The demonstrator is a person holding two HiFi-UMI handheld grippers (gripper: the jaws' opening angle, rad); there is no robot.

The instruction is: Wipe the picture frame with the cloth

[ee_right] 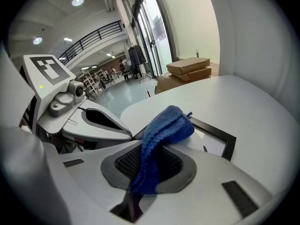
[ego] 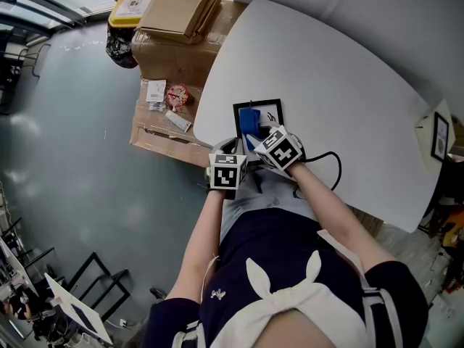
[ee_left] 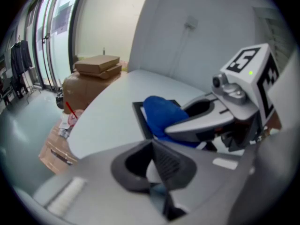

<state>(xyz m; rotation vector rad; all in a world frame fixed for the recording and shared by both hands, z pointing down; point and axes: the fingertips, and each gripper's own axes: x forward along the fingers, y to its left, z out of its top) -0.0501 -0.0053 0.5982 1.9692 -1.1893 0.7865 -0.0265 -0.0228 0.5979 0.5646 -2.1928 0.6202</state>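
Observation:
A black picture frame lies flat near the front edge of the white table. On its left half rests a blue cloth, and my right gripper is shut on it. In the right gripper view the cloth hangs out between the jaws onto the frame. My left gripper is shut at the frame's near left corner, seemingly pinching the frame's edge. The left gripper view has the cloth just beyond the left gripper's jaws, under the right gripper's jaw.
Cardboard boxes and a yellow bin stand left of the table, on and beside a wooden pallet with small packets. A black cable loops on the table by my right hand. Another small framed picture stands at the far right.

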